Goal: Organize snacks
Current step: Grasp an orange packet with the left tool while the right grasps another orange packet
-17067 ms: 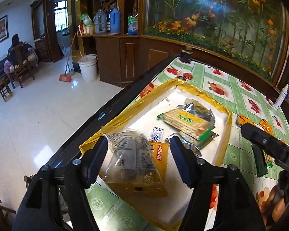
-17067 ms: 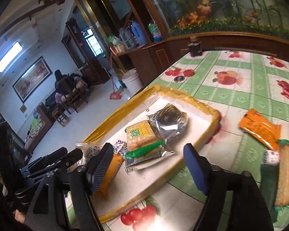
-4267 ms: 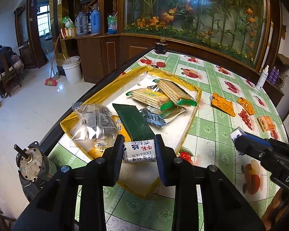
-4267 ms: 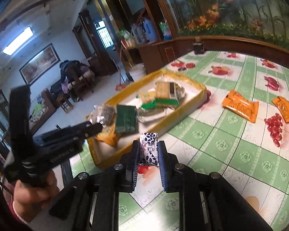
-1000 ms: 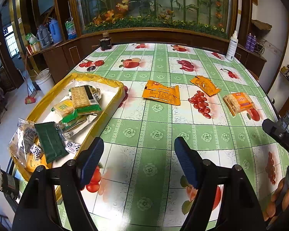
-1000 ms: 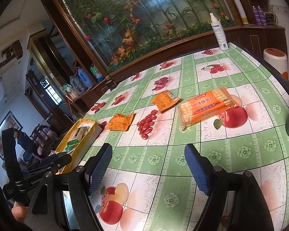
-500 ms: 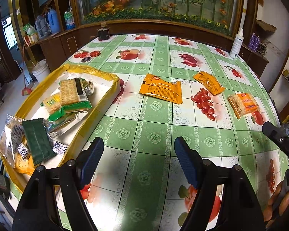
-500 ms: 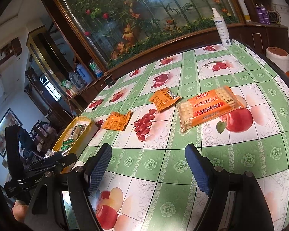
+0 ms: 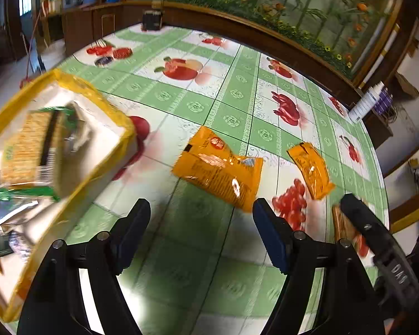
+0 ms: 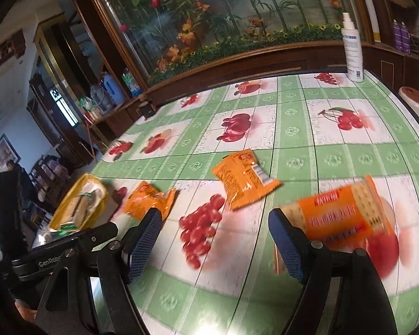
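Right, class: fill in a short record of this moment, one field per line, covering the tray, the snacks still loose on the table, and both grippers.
tray: yellow-rimmed tray at the table's left edge, holding cracker packs and other wrappers
loose snacks: larger orange packet, smaller orange packet, orange cracker pack, all lying on the fruit-print tablecloth
left gripper: open, empty, just short of the larger orange packet
right gripper: open, empty, the orange cracker pack by its right finger
other: white spray bottle upright at the far edge
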A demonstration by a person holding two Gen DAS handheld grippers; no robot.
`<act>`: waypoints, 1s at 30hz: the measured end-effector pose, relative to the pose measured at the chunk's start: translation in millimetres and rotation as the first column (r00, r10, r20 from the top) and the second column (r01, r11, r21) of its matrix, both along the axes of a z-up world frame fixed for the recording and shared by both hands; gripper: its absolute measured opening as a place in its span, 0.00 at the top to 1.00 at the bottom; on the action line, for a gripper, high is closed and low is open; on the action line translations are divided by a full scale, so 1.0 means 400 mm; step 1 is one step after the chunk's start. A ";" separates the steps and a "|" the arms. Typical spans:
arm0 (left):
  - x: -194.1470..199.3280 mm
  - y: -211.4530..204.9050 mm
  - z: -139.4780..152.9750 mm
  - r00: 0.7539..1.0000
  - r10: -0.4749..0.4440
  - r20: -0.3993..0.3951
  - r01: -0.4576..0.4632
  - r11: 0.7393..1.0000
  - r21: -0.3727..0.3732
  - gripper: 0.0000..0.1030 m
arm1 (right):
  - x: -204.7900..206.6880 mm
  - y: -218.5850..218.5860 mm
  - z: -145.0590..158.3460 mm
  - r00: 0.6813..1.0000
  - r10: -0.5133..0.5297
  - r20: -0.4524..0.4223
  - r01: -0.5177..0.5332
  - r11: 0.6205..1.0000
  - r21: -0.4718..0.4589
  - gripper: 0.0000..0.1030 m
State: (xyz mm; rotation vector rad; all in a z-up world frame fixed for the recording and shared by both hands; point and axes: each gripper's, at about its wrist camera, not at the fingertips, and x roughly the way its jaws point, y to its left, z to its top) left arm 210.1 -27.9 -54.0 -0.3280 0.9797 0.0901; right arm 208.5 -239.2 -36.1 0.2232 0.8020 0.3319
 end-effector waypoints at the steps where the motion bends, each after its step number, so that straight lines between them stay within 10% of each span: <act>1: 0.017 -0.003 -0.010 1.000 0.009 -0.016 -0.009 1.000 -0.015 0.27 | 0.025 0.011 -0.007 1.000 0.000 -0.012 0.000 1.000 -0.026 0.22; 13: 0.155 -0.031 -0.059 0.981 0.187 -0.056 -0.182 0.979 0.091 0.18 | 0.204 0.044 -0.092 0.990 -0.019 -0.137 -0.006 0.983 -0.184 0.23; 19: 0.170 -0.070 -0.075 0.996 0.093 -0.017 -0.087 0.971 0.224 0.16 | 0.181 0.064 -0.092 0.995 -0.022 -0.101 -0.005 0.966 -0.257 0.52; 23: 0.158 -0.082 -0.062 1.000 -0.013 0.011 0.010 0.972 0.235 0.48 | 0.159 0.066 -0.091 0.996 -0.009 -0.091 -0.014 0.969 -0.248 0.54; 30: 0.071 -0.054 -0.049 0.989 -0.147 0.031 0.141 0.979 0.149 0.66 | 0.080 0.054 -0.075 0.997 0.012 -0.083 -0.025 0.987 -0.157 0.58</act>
